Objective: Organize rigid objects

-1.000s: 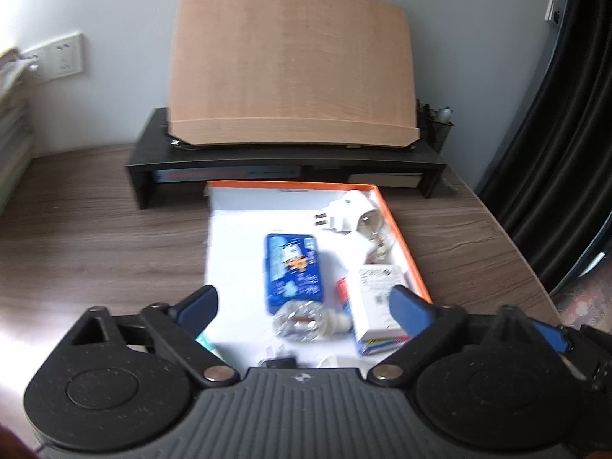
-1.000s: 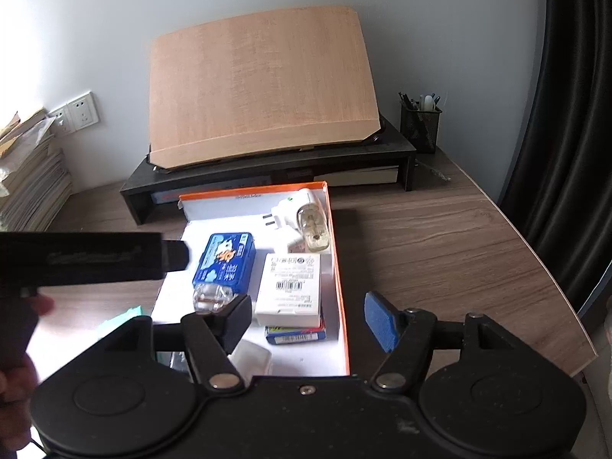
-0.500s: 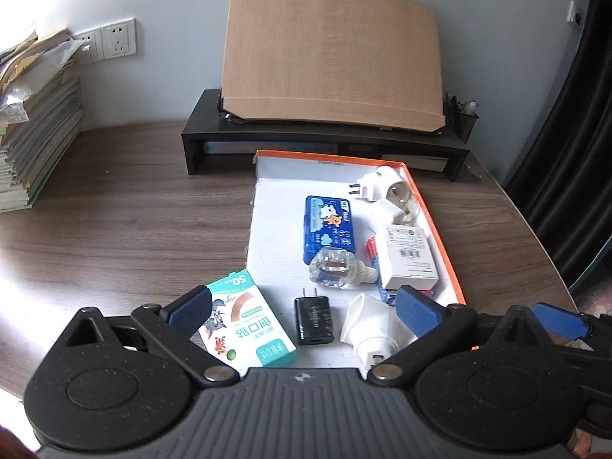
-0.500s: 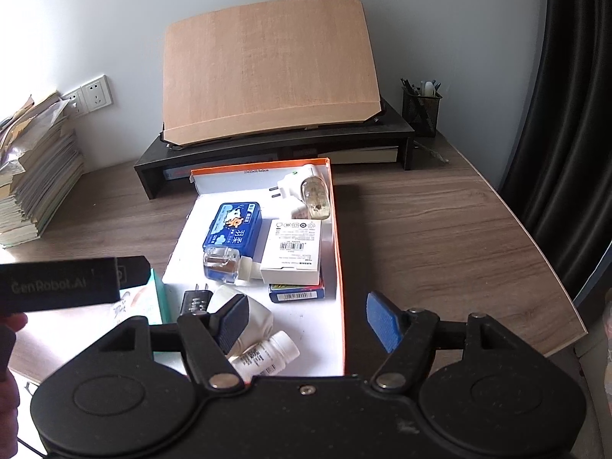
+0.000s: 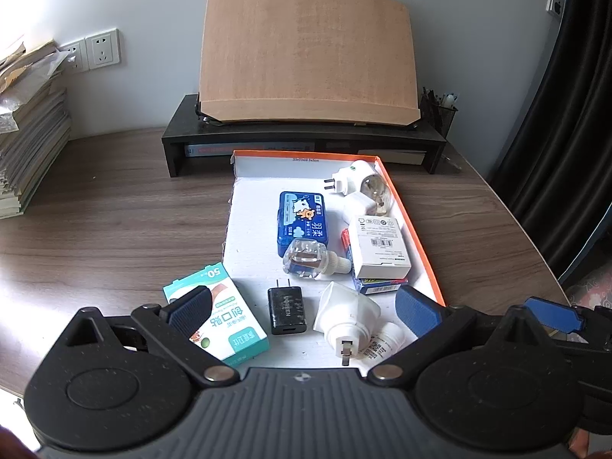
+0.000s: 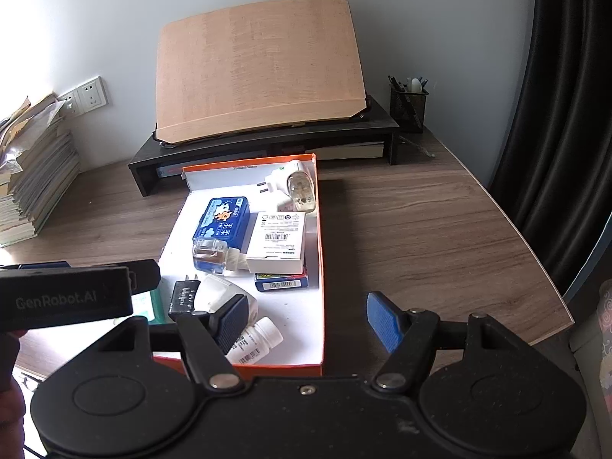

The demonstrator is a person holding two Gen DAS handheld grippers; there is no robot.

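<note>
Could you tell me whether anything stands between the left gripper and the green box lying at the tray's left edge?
Nothing visible does. The left gripper is open, and the green box lies right at its left finger, beside the black charger, on the tray.

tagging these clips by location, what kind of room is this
Most likely a home office or study. A wooden desk stands against a wall with outlets; on it are a monitor riser, a pen holder and a stack of papers.
</note>
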